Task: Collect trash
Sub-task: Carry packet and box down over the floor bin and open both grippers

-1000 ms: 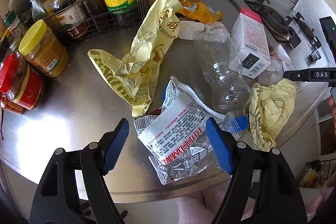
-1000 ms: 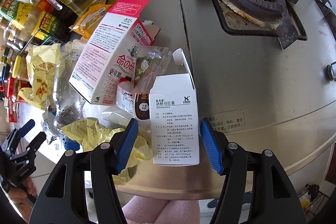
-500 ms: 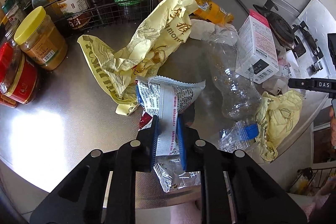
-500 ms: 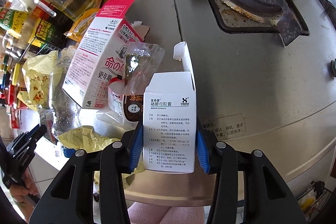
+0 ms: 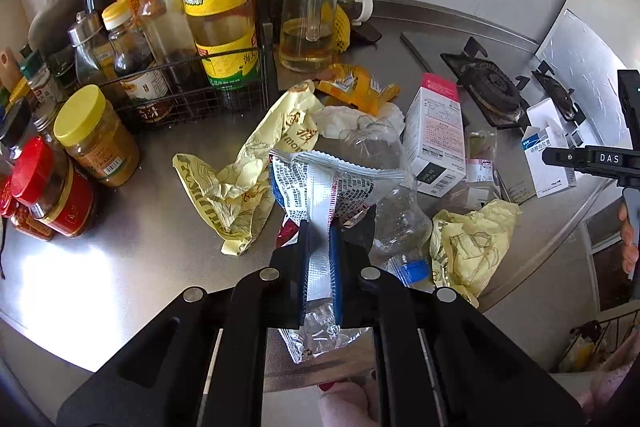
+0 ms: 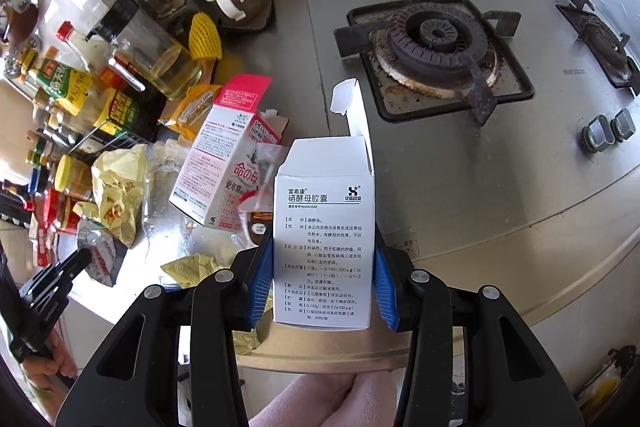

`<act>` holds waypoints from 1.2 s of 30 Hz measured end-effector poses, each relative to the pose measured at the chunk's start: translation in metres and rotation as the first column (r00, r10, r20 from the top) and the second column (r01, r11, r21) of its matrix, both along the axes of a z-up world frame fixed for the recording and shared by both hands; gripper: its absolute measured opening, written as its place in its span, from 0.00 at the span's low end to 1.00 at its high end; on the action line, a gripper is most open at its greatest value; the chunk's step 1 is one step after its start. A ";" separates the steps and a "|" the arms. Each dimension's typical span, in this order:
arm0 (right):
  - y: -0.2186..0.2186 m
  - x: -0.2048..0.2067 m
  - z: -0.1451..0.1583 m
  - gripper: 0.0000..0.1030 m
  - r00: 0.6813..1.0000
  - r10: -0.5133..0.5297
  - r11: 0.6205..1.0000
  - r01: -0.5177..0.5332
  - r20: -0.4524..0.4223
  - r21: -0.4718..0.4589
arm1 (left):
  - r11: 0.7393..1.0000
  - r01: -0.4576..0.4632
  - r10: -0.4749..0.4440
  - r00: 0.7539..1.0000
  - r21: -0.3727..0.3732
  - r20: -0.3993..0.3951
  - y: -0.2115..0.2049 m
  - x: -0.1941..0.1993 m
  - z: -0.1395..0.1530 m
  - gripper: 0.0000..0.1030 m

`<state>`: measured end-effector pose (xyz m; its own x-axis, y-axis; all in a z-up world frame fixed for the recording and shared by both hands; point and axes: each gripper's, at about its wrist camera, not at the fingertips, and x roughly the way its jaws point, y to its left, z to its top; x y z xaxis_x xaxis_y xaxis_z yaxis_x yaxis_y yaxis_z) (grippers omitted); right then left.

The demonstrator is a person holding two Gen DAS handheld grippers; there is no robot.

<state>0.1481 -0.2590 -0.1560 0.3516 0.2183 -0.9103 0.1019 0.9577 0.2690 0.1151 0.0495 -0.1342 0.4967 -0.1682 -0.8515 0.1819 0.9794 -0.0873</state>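
Standing at left, wire rack (image 5: 192, 95) holds glass sauce bottles; yellow-lidded jar (image 5: 96, 137) beside it. Left gripper (image 5: 320, 263) pinches crinkled foil snack wrapper (image 5: 324, 187) above steel counter (image 5: 120, 267). Right gripper (image 6: 320, 279) clamps open-flapped white cardboard box (image 6: 324, 247) near gas burner (image 6: 436, 39).

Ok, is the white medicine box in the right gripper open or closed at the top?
Open. The white medicine box, clamped in the right gripper, has its top flap standing up, not tucked in. Contents cannot be seen.
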 end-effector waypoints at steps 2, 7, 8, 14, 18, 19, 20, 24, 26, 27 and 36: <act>-0.002 -0.006 0.010 0.43 1.000 -0.008 1.000 0.008 0.028 -0.003 | 1.000 0.007 -0.007 0.999 0.002 0.033 -0.002 -0.004 0.014 0.08; -0.003 -0.038 0.032 0.43 0.996 -0.002 1.000 0.000 0.089 0.024 | 0.999 0.037 -0.036 0.996 -0.008 0.082 -0.011 -0.028 0.042 0.08; -0.002 -0.047 0.035 0.44 0.994 0.008 0.999 -0.012 0.105 0.038 | 0.999 0.044 -0.042 0.995 -0.014 0.090 -0.013 -0.036 0.046 0.08; 0.012 -0.115 0.038 0.44 0.977 0.094 0.993 -0.106 0.191 0.054 | 0.997 0.049 -0.043 0.995 -0.055 0.093 -0.032 -0.097 0.046 0.08; 0.014 -0.156 0.019 0.44 0.977 0.137 0.987 -0.149 0.166 0.059 | 0.997 0.028 -0.024 0.998 -0.075 0.050 -0.049 -0.141 0.024 0.08; 0.013 -0.166 0.010 0.44 0.977 0.152 0.985 -0.161 0.148 0.055 | 0.996 0.026 -0.023 0.999 -0.081 0.038 -0.053 -0.152 0.017 0.08; 0.012 -0.175 0.001 0.44 0.978 0.162 0.984 -0.170 0.130 0.054 | 0.996 0.024 -0.022 1.000 -0.091 0.019 -0.058 -0.162 0.009 0.08; 0.010 -0.210 -0.046 0.44 0.977 0.208 0.977 -0.210 0.048 0.038 | 0.994 0.011 -0.017 0.998 -0.109 -0.061 -0.077 -0.191 -0.034 0.08; 0.011 -0.223 -0.076 0.44 0.975 0.223 0.974 -0.223 -0.003 0.032 | 0.993 0.003 -0.017 0.994 -0.121 -0.111 -0.083 -0.197 -0.061 0.08; 0.012 -0.229 -0.093 0.44 0.973 0.228 0.973 -0.227 -0.026 0.030 | 0.992 0.002 -0.018 0.991 -0.123 -0.134 -0.087 -0.199 -0.076 0.08; 0.035 -0.240 -0.245 0.44 0.962 0.257 0.966 -0.254 -0.096 0.045 | 0.990 -0.071 0.029 0.947 -0.122 -0.320 -0.117 -0.173 -0.226 0.08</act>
<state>-0.0922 -0.2238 -0.4009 0.1879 0.3181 -0.9292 -0.1171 0.9466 0.3004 -0.0578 -0.0670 -0.3604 0.2158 -0.2697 -0.9385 0.0751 0.9628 -0.2594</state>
